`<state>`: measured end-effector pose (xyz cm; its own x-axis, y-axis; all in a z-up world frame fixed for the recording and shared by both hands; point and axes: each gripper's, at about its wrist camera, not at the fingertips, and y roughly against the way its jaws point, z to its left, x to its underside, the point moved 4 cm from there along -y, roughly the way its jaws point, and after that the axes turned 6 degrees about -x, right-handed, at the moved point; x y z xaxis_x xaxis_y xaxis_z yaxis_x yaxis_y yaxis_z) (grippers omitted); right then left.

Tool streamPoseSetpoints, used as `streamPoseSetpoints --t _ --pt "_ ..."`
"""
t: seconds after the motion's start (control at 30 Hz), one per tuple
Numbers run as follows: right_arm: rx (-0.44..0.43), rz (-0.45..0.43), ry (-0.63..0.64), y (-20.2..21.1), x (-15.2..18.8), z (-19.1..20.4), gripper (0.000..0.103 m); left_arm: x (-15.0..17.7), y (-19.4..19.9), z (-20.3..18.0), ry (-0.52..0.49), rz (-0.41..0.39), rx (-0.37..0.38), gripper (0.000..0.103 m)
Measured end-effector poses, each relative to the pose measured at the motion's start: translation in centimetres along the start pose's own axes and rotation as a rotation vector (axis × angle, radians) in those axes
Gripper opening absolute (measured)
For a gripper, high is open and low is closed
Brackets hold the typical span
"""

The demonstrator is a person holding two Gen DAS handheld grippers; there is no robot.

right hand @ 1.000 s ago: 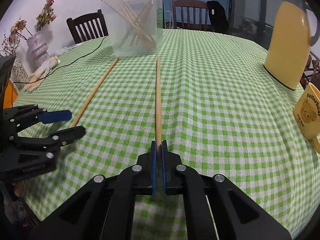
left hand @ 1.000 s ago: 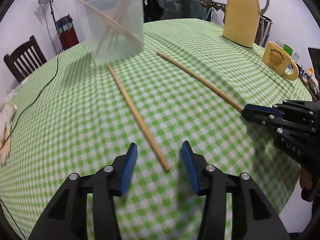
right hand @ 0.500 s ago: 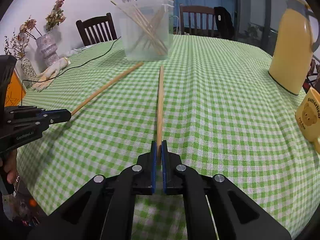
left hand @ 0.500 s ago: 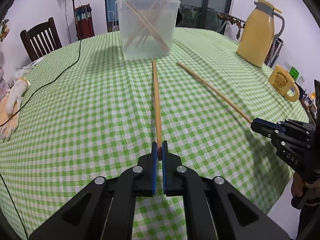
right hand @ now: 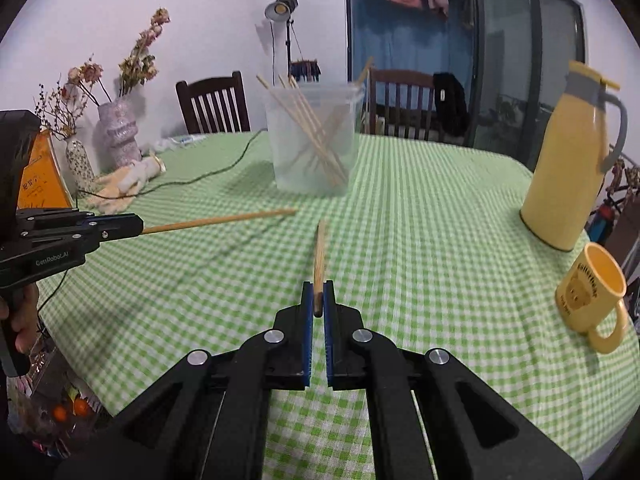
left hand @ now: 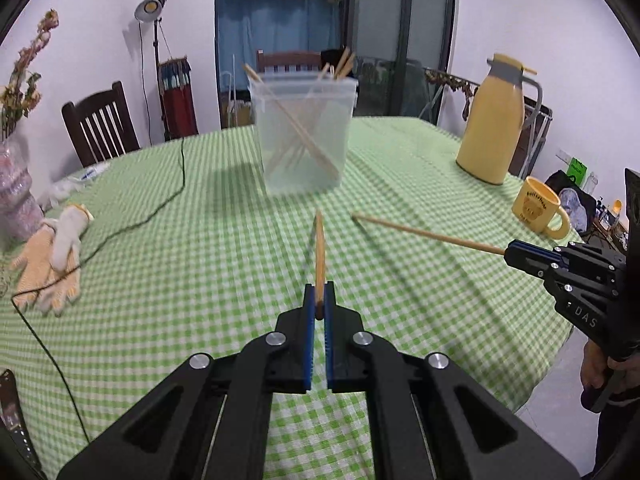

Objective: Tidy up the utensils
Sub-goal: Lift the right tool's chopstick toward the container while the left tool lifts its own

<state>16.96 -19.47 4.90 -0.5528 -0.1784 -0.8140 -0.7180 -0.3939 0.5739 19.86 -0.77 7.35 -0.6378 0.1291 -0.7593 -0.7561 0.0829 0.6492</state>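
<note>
The near end of each chopstick [left hand: 319, 256] [right hand: 319, 258] is hidden between the pads of the claw gripping it. Ahead of both claws, the sticks inside the translucent container [left hand: 303, 136] blur behind its cloudy wall. The mug [right hand: 591, 286] print right of the right claw [right hand: 318, 298] is too soft to read. The tabletop [left hand: 160, 280] is cut off by the claw bodies.

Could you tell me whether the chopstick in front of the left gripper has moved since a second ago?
Yes. The chopstick, then flat on the green checked tablecloth between open jaws, is now clamped in the left gripper and raised above the cloth, pointing toward the clear container.
</note>
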Motion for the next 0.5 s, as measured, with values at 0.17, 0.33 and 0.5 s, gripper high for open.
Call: streamPoseSetpoints --t 0.17,0.33,0.5 --pt "0.011 -0.033 0.033 0.9 -1.3 0.5 0.005 -1.2 1.5 0.6 -0.012 -0.041 -0.021 0.001" --pt "0.004 -0.059 0.062 2.3 -3.0 0.3 0.005 -3.1 2.9 1.5 -0.028 -0.074 -0.010 0.001" --pt "0.010 -0.077 0.119 3.3 -5.8 0.4 0.005 -5.9 3.6 2.4 -0.063 -0.091 -0.001 0.001"
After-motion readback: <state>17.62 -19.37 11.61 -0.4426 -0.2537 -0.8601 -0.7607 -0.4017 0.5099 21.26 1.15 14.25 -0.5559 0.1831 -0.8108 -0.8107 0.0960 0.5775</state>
